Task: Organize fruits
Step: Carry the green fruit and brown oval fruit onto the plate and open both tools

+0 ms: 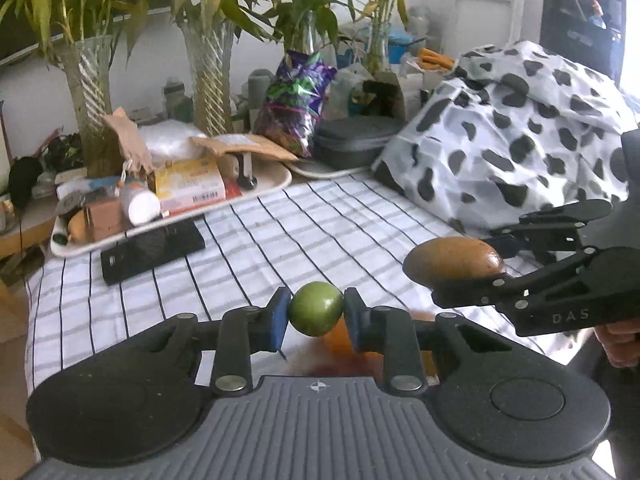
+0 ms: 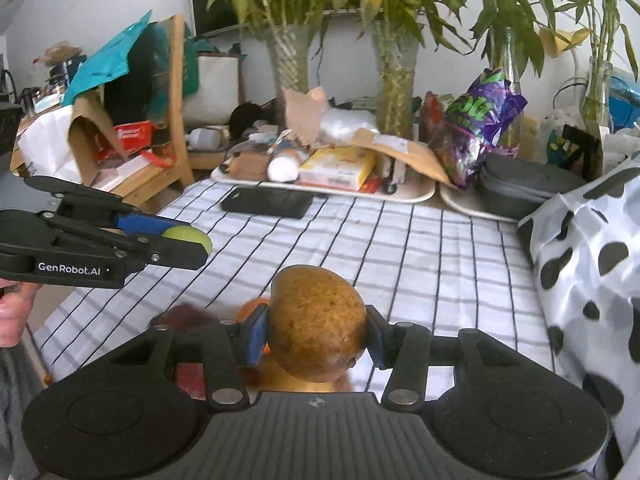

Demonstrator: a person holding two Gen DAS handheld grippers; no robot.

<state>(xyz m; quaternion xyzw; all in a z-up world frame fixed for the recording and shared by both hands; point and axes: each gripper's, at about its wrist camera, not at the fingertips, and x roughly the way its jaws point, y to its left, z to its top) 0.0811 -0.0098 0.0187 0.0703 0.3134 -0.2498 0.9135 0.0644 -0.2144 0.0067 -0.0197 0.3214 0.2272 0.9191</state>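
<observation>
Gripping: left claw clamping green fruit, right claw brown fruit.

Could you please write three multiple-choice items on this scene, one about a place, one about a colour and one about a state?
1. Where does the black phone lie?
A. On the striped cloth, in front of the cream tray
B. Inside the grey case
C. On the spotted cover

2. What colour is the small round fruit in the left claw?
A. Red
B. Green
C. Purple

3. What is the state of the right claw?
A. Open and empty
B. Resting flat on the cloth
C. Shut on the brown fruit, held above the cloth

Answers:
1 A: both views show the phone on the striped cloth near the cream tray.
2 B: it shows green between the blue pads.
3 C: the pads press on both of its sides, clear of the cloth.
</observation>
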